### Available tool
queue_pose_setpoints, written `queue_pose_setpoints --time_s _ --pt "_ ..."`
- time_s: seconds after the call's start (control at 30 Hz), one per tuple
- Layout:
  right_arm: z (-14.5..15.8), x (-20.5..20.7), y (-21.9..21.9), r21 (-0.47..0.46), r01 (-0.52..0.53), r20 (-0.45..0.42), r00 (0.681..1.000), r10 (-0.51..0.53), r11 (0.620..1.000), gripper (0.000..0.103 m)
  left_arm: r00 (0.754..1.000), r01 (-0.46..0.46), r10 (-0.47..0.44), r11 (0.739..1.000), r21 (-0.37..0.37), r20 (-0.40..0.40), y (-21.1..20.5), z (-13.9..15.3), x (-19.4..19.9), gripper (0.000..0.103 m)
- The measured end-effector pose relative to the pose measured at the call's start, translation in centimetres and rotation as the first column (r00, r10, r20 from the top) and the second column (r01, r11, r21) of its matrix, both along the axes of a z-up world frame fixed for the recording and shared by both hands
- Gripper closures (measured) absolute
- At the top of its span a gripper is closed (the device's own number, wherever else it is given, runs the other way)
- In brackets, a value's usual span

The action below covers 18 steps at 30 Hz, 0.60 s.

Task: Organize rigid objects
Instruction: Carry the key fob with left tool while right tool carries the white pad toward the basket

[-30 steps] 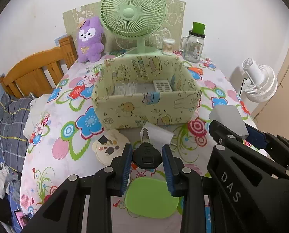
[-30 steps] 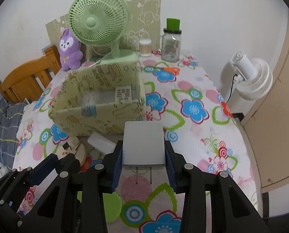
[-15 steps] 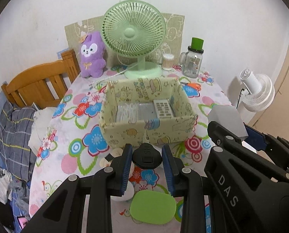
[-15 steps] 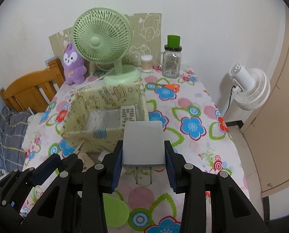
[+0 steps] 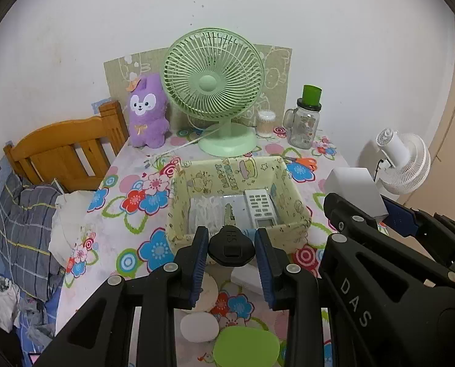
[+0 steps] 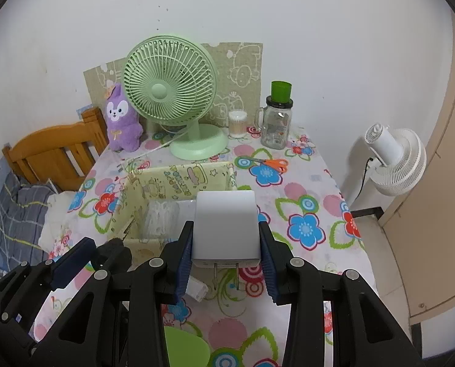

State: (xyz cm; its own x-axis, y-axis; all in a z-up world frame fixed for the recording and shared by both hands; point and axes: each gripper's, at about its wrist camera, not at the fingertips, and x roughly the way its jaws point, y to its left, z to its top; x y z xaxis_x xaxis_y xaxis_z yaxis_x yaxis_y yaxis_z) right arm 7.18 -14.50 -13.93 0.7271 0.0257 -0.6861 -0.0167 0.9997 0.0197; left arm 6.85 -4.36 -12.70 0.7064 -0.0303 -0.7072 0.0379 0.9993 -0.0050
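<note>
My left gripper [image 5: 231, 250] is shut on a black-headed key [image 5: 230, 246], its metal blade pointing toward the patterned cloth box [image 5: 224, 171]. My right gripper [image 6: 226, 250] is shut on a white plug adapter [image 6: 225, 224], prongs facing back toward the camera. Both hang above the floral table, just in front of the box [image 6: 178, 180]. Inside the box lie a white remote [image 5: 259, 208] and a clear plastic item [image 5: 204, 214]. The right gripper with the adapter [image 5: 354, 188] shows at the right of the left wrist view.
Behind the box stand a green desk fan [image 5: 213, 91], a purple plush [image 5: 146, 113], a cotton-swab tub [image 5: 265, 122] and a glass jar [image 5: 305, 122]. Orange scissors [image 6: 270, 163] lie to the right. A green lid [image 5: 245, 347], white round pieces and a white block sit near the table's front edge.
Both grippers have risen with their objects, so the table and box look smaller and lower. The inside of the box now shows from above.
</note>
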Motion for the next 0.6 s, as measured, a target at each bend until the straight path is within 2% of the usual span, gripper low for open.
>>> queue_pose_setpoints --time_s 0.23,0.6 --pt "0.4 1.7 0.2 0.015 -0.001 -0.010 1.000 0.001 1.000 0.059 1.000 0.009 -0.009 1.000 0.006 0.017 0.2 0.4 1.5 0.072" --pt "-0.6 5.2 0.5 0.016 -0.001 -0.039 0.999 0.002 1.000 0.059 1.000 0.000 0.000 1.000 0.004 -0.017 0.4 -0.6 5.0 0.072"
